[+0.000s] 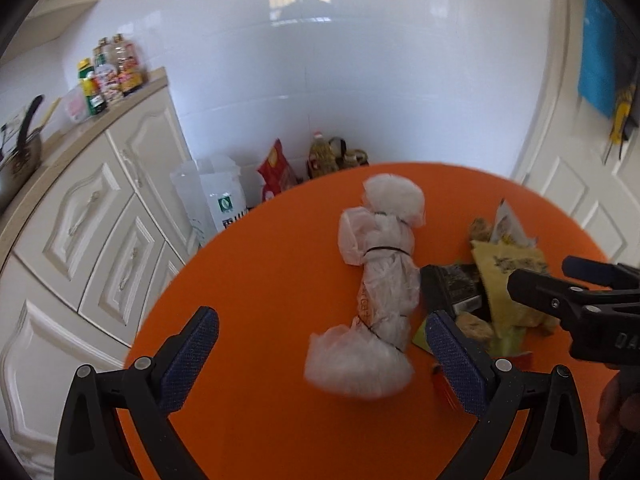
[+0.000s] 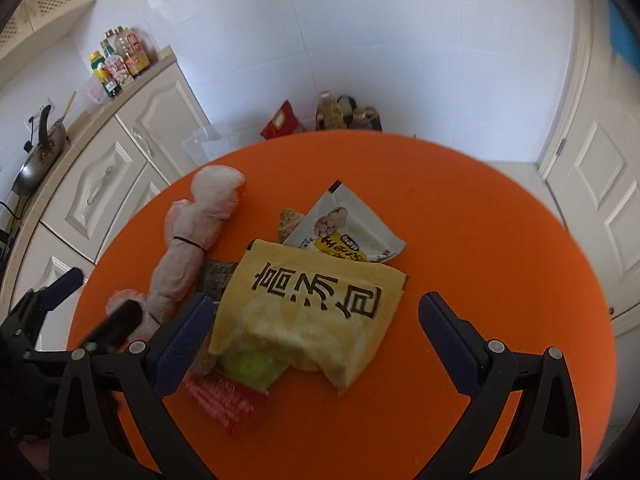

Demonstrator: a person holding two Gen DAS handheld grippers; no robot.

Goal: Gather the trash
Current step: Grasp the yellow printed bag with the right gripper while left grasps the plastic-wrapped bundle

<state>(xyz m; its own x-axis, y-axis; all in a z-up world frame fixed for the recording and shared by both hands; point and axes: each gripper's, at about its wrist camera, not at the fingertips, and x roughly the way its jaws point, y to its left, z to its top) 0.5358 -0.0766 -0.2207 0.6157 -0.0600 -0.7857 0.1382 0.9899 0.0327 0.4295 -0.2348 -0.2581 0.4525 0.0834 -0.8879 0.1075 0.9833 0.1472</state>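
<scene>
Two grippers hang over a round orange table [image 2: 500,240] with trash on it; the left gripper [image 1: 324,356] has its blue-padded fingers spread wide apart and holds nothing; the right gripper [image 2: 316,332] is spread wide too and holds nothing.

In the left wrist view, a white plastic bag bundle [image 1: 376,280] lies on the table, rolled long and tied with thin black bands; its near, puffy end sits between the left gripper's fingers, and I cannot tell if they touch it; the right gripper pokes in from the right edge, over the pile of wrappers.

In the right wrist view, a big yellow packet [image 2: 316,308] with black letters lies between the right gripper's fingers; its near end looks lifted and open; a white snack packet [image 2: 352,232] with a picture of nuts lies just behind it, partly tucked under it; a red ridged wrapper [image 2: 228,400] and a green scrap [image 2: 252,364] peek out at its near edge; a dark wrapper [image 2: 218,274] shows between the yellow packet and the white bundle; the left gripper shows at the left edge, near the bundle's end.

Cream cabinets [image 1: 100,216] stand to the left, with bottles [image 1: 108,72] and a pan [image 2: 40,156] on the counter; a white door [image 1: 584,184] is on the right; a red bag [image 1: 276,168] and an oil jug [image 1: 322,154] sit on the floor by the white wall.
</scene>
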